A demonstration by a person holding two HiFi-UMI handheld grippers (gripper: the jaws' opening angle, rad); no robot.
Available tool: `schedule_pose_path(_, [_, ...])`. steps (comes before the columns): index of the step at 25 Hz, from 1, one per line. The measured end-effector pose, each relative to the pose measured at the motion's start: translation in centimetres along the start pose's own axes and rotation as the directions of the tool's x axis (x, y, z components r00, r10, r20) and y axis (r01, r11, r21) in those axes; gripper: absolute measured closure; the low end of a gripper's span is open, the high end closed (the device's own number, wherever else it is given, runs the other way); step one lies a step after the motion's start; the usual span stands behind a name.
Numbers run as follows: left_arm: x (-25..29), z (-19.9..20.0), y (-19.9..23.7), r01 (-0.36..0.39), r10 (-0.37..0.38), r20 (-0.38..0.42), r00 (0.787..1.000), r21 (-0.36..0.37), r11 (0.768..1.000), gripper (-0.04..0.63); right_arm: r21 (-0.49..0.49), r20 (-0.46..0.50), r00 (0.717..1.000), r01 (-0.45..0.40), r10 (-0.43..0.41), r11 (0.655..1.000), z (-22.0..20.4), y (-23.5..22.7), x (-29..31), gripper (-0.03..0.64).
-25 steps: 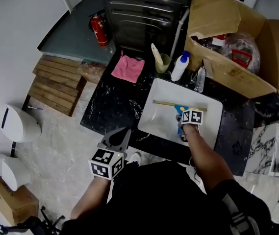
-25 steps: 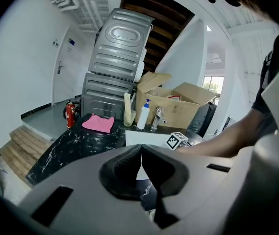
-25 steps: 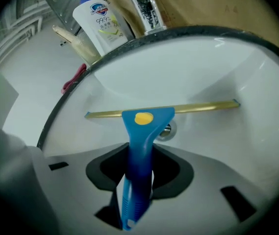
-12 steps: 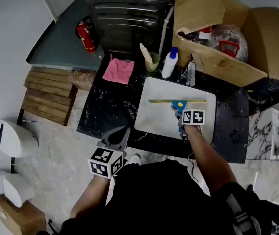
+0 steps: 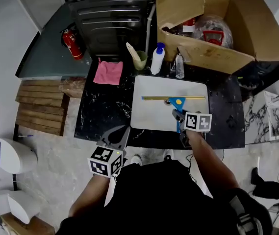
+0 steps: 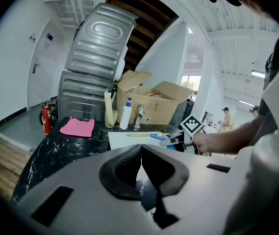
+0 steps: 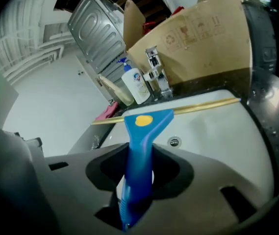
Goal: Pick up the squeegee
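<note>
The squeegee (image 5: pixel 176 101) has a blue handle with a yellow dot and a long brass-coloured blade. It hangs above the white sink (image 5: pixel 149 112), blade level and pointing away from me. My right gripper (image 5: pixel 178 118) is shut on the blue handle. In the right gripper view the handle (image 7: pixel 139 148) runs up between the jaws to the blade. My left gripper (image 5: pixel 115 137) is held low at the counter's front left edge, away from the sink. Its jaws are shut with nothing between them, as the left gripper view (image 6: pixel 140 166) shows.
A faucet (image 5: pixel 179 65), a white soap bottle (image 5: pixel 156 60) and a cup with a brush (image 5: pixel 138 58) stand behind the sink. A pink cloth (image 5: pixel 108 72) lies on the black counter. An open cardboard box (image 5: pixel 217 28) sits at the back right; a fire extinguisher (image 5: pixel 72 44) stands at left.
My right gripper has risen with the squeegee, lifting it off the sink bottom. The left gripper has stayed in place.
</note>
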State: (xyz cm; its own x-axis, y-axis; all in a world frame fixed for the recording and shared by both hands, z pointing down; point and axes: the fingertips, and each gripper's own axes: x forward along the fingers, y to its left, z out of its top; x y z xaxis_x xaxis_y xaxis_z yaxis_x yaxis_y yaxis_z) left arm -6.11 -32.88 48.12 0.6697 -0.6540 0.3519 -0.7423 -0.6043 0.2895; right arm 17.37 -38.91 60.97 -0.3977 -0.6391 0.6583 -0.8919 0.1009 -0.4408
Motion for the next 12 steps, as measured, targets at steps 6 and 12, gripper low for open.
schedule_pose_path(6, [-0.1, 0.7, -1.0, 0.065, -0.066, 0.025, 0.997, 0.043, 0.997, 0.578, 0.054, 0.136, 0.99, -0.031, 0.023, 0.998, 1.1, 3.2, -4.8, 0.482])
schedule_pose_path(12, [0.0, 2.0, -2.9, 0.169, -0.173, 0.045, 0.984, 0.088, 0.982, 0.578, 0.083, 0.221, 0.975, -0.052, 0.033, 0.995, 1.1, 5.9, -8.5, 0.482])
